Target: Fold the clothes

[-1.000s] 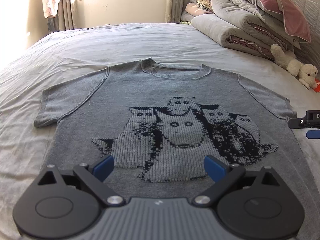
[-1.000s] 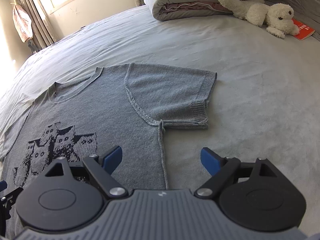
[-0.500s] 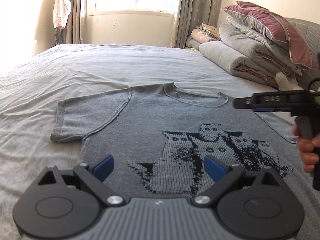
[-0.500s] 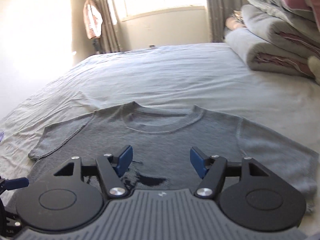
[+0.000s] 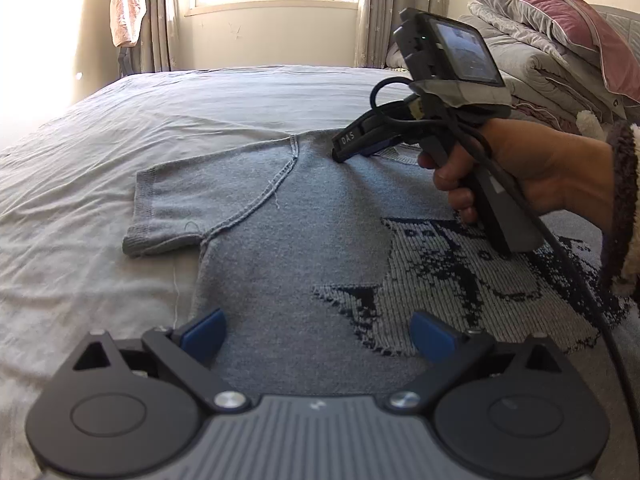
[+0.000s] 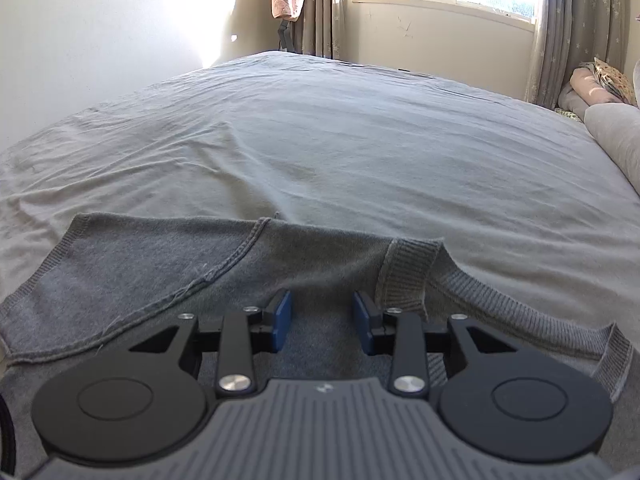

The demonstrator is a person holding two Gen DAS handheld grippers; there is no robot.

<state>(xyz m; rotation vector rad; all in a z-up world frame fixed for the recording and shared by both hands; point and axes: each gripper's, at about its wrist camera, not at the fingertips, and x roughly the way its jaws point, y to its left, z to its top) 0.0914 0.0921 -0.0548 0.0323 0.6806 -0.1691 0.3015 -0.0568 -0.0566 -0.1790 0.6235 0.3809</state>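
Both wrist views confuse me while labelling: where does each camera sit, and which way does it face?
Left wrist: on the left hand-held gripper, open, looking across the grey sweater at the window; the right hand and right hand-held gripper show.
Right wrist: on the right hand-held gripper, jaws closing over the sweater's shoulder beside the collar, facing the bed.
Shared: sweater, bed, window.

White letters "DAS" are showing on the black finger of the right gripper [image 5: 352, 148], just above the grey sweater [image 5: 304, 240]; nothing else legible is appearing near that sweater.
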